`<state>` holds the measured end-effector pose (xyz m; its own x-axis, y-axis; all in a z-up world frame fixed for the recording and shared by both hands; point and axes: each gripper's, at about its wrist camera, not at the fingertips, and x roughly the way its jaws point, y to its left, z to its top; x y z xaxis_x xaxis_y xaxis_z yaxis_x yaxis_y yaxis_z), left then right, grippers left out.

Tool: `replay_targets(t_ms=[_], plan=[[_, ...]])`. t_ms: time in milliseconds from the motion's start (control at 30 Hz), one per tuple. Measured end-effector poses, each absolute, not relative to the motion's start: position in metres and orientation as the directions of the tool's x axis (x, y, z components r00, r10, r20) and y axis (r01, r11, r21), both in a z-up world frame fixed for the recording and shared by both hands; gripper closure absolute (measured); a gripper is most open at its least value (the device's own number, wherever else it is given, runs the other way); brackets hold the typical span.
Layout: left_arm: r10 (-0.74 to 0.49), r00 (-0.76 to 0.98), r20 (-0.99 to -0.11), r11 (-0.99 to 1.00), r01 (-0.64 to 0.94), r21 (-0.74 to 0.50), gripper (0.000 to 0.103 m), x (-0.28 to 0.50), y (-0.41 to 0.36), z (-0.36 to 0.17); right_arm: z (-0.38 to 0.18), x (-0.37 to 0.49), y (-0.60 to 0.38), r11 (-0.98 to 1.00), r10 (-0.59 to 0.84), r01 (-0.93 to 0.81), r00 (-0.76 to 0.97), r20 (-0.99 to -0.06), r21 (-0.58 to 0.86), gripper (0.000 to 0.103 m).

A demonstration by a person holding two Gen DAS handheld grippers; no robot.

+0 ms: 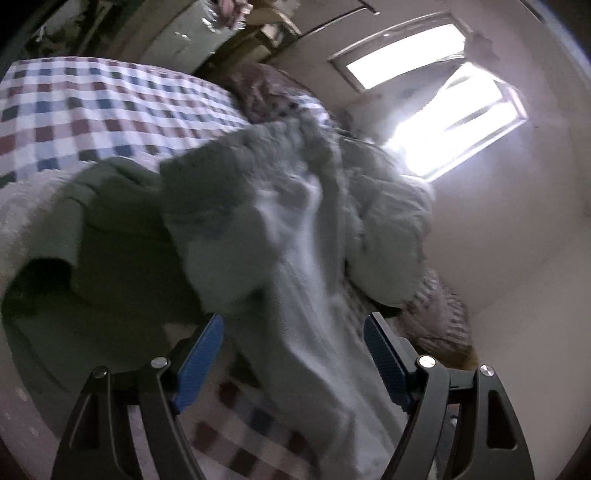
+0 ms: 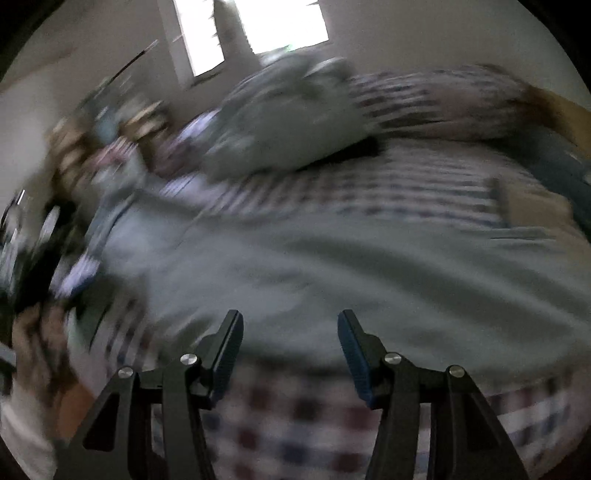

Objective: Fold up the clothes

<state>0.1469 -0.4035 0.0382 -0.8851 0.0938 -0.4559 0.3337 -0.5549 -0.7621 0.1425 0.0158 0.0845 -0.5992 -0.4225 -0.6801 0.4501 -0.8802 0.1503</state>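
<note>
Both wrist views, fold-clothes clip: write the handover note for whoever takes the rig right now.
Left gripper: open; the pale green garment runs between its fingers, not pinched.
Right gripper: open, holding nothing, above the garment spread on the checked bedsheet.
A bunched quilt lies farther back by the window.
Done: garment partly laid out; the view is blurred.
Left: smooth it flat, then make every fold.

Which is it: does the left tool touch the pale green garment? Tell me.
Cannot tell. In the left wrist view the pale green garment hangs between the left tool's open blue pads, blurred; no plain contact or gap.
</note>
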Motion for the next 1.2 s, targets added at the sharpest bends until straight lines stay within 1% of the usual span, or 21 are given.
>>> replay_targets(t_ms=[100, 200, 267, 400, 567, 767, 1000, 1133, 1200], plan=[[0.091, -0.873, -0.479, -0.563, 0.352, -0.748, 0.021, 0.142, -0.407, 0.034, 0.053, 0.167, -0.025, -0.825, -0.449, 0.558, -0.549, -0.705, 0.09, 0.046], [0.081, -0.87, -0.486, -0.554, 0.366, -0.748, 0.021, 0.145, -0.413, 0.03, 0.024, 0.183, -0.057, -0.785, -0.449, 0.618, -0.525, -0.723, 0.038, 0.046], [0.086, -0.873, -0.481, -0.531, 0.368, -0.763, 0.021, 0.147, -0.414, 0.026, 0.012, 0.185, -0.068, -0.78, -0.447, 0.624, -0.521, -0.727, 0.032, 0.046], [0.142, -0.89, -0.434, -0.429, 0.34, -0.837, 0.021, 0.142, -0.429, 0.012, -0.001, 0.178, -0.076, -0.788, -0.462, 0.612, -0.519, -0.719, 0.064, 0.046], [0.16, -0.915, -0.371, -0.308, 0.311, -0.899, 0.021, 0.133, -0.45, -0.006, -0.004, 0.166, -0.087, -0.8, -0.473, 0.593, -0.533, -0.702, 0.088, 0.045], [0.123, -0.952, -0.282, -0.199, 0.254, -0.946, 0.022, 0.141, -0.475, -0.015, -0.006, 0.164, -0.105, -0.777, -0.493, 0.627, -0.554, -0.671, 0.052, 0.045], [0.137, -0.955, -0.263, -0.174, 0.238, -0.956, 0.022, 0.131, -0.487, -0.017, -0.008, 0.164, -0.12, -0.761, -0.514, 0.649, -0.578, -0.634, 0.025, 0.044], [0.135, -0.95, -0.283, -0.185, 0.256, -0.949, 0.022, 0.124, -0.492, -0.018, -0.006, 0.156, -0.121, -0.768, -0.525, 0.638, -0.578, -0.625, 0.054, 0.046], [0.131, -0.947, -0.294, -0.198, 0.266, -0.943, 0.022, 0.122, -0.492, -0.019, -0.005, 0.153, -0.124, -0.773, -0.519, 0.633, -0.582, -0.626, 0.052, 0.052]])
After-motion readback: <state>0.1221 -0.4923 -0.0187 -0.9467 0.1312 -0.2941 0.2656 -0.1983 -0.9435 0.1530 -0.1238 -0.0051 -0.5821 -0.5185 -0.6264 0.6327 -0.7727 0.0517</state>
